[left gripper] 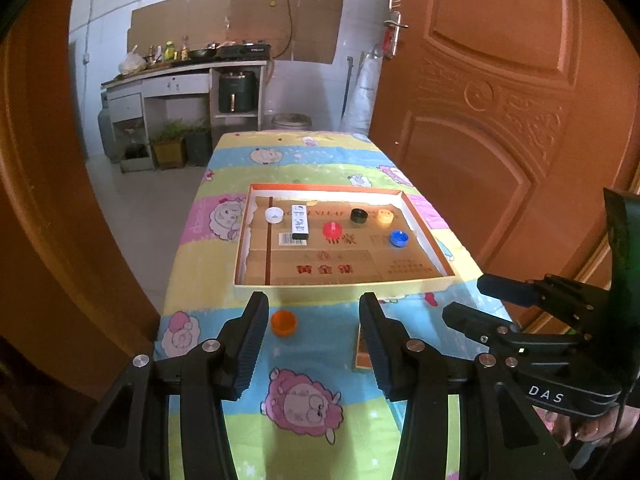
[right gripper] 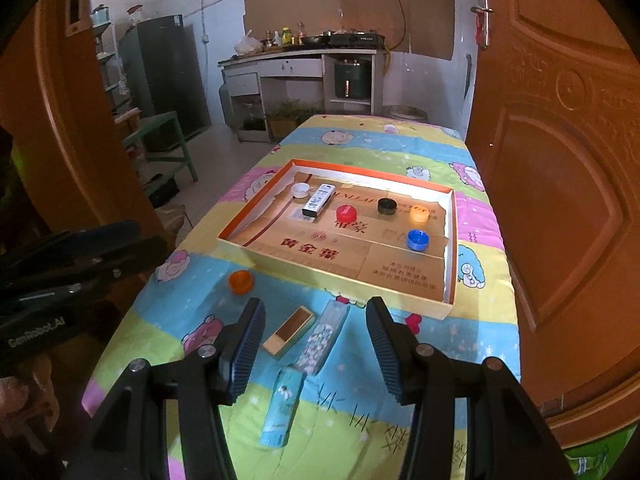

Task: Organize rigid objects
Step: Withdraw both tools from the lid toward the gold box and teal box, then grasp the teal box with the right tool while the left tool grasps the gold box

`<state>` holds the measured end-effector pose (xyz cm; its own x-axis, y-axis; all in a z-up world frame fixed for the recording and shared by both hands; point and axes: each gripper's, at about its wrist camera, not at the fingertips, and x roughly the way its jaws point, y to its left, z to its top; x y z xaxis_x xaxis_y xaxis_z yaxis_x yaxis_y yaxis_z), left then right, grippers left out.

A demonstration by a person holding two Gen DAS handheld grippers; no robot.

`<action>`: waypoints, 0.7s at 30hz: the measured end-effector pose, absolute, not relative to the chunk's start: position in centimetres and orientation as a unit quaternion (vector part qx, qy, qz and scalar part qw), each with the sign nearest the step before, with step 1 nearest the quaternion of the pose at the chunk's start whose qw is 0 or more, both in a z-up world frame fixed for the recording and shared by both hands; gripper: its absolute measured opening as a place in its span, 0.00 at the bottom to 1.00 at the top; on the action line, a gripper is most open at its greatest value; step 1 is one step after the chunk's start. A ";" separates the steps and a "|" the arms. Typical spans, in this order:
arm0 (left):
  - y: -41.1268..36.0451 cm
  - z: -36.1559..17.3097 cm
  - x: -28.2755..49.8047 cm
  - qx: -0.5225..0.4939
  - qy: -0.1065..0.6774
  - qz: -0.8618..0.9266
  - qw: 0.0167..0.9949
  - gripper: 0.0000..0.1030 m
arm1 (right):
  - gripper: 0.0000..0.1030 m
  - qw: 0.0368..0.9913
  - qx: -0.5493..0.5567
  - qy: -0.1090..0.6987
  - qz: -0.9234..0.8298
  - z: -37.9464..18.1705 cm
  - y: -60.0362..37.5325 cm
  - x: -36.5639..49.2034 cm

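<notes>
Both claws hang spread over the near end of the cartoon-sheep tablecloth (right gripper: 472, 216), nothing between the pads. My left gripper (left gripper: 314, 312) has the orange cap (left gripper: 283, 322) just inside its left finger, lying on the cloth and touching neither pad. My right gripper (right gripper: 316, 316) frames three loose pieces on the cloth — a small brown-topped box (right gripper: 289, 332), a clear tube of pale pellets (right gripper: 322, 336) beside it, and a light-blue packet (right gripper: 282, 408) nearer me, at six o'clock from the tube.

The shallow cardboard tray (right gripper: 450, 248) sits at twelve o'clock from both grippers. Inside it lie a white cap (right gripper: 300, 190), a black-and-white box (right gripper: 319, 199), a red cap (right gripper: 346, 213), a black cap (right gripper: 387, 205), a pale-orange cap (right gripper: 419, 213) and, at five o'clock from the black one, a blue cap (right gripper: 418, 239) — all apart from one another except the white cap and box, which lie close together.
</notes>
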<state>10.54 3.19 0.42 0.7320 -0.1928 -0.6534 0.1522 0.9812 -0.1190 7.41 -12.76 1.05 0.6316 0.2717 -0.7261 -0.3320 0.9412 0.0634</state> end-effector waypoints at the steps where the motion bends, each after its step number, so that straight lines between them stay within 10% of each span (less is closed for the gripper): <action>1: 3.2 0.4 10.1 -0.028 0.353 -0.092 0.931 0.47 | 0.51 0.903 -0.039 0.394 0.168 1.1 -12.7 7.1; 21: 2.8 -5.9 6.4 -0.056 0.373 -0.109 0.920 0.47 | 0.51 0.896 -0.063 0.412 0.155 -5.1 -10.6 2.6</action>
<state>6.38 2.79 -5.87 0.6983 -0.2413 -0.6739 0.1581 0.9702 -0.1836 2.59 -10.56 -5.06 0.6131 0.2259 -0.7571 -0.3299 0.9439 0.0144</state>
